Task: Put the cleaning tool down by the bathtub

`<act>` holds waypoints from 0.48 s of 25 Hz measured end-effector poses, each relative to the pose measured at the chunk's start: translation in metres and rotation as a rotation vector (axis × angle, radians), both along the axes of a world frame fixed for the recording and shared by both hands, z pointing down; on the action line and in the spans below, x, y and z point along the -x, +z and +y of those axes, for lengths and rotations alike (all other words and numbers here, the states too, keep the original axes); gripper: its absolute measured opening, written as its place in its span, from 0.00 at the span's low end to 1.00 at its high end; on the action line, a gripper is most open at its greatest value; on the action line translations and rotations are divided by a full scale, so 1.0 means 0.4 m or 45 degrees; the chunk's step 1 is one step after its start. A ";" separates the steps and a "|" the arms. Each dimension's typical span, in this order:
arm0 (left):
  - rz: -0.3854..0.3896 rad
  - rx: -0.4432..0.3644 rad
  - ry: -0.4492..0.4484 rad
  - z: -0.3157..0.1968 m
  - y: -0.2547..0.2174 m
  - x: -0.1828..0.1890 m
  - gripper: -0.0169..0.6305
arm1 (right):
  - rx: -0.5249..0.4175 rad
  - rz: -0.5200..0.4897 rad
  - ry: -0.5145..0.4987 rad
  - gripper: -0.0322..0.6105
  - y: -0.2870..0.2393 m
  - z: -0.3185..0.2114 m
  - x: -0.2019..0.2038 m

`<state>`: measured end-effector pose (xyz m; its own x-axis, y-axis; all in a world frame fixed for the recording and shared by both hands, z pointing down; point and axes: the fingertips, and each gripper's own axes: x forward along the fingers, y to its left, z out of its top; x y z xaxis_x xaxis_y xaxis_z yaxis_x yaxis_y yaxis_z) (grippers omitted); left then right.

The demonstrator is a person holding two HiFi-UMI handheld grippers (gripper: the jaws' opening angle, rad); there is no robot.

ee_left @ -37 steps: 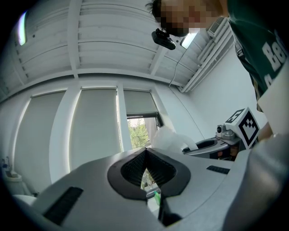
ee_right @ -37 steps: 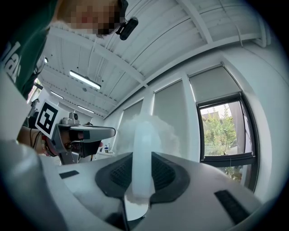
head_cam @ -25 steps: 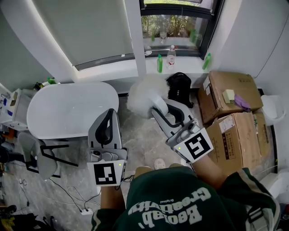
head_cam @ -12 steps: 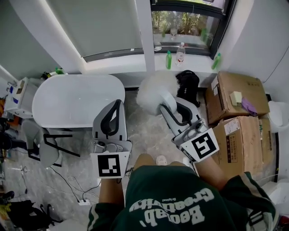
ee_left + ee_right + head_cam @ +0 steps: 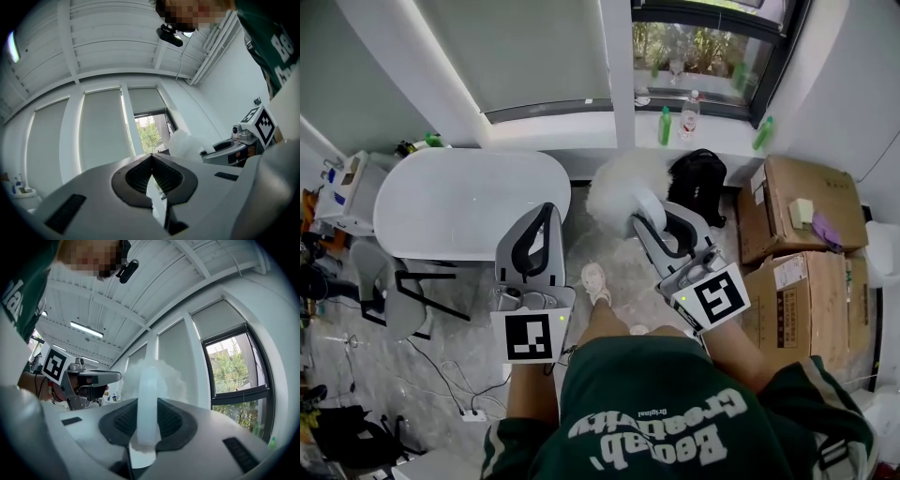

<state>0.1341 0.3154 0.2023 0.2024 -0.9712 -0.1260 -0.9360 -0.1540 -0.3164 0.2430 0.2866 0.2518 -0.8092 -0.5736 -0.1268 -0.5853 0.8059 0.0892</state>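
The right gripper (image 5: 645, 214), right of centre in the head view, is pinching the pale handle of the cleaning tool (image 5: 617, 186), a duster with a fluffy white head. In the right gripper view the handle stands upright in the middle of the frame between the two dark pads (image 5: 176, 420), which press on it from both sides, and the fluffy head rises just past the jaw tips. In the head view that head sits at the centre of the frame, just beyond the gripper's tips, above the marbled floor (image 5: 600, 248). It lies between the rounded right end of the white bathtub (image 5: 441, 202) at centre left and a black bag (image 5: 698, 173) at upper right, near the tub but apart from it. The left gripper (image 5: 546, 214), left of centre, has its jaws pressed together with nothing between them; its tips overlap the tub's right end in the picture. Cardboard boxes (image 5: 797, 202) fill the right side.
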 end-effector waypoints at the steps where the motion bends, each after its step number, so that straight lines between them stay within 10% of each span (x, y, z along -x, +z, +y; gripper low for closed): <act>1: -0.002 -0.003 -0.002 -0.007 -0.001 0.007 0.03 | -0.001 0.001 0.001 0.19 0.000 -0.009 0.008; 12: 0.000 -0.034 0.011 -0.175 -0.018 0.109 0.03 | -0.040 -0.001 0.032 0.19 -0.023 -0.169 0.117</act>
<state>0.0903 0.2456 0.1951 0.2105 -0.9657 -0.1522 -0.9349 -0.1533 -0.3202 0.1963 0.2189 0.2426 -0.7947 -0.5892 -0.1459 -0.6051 0.7880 0.1135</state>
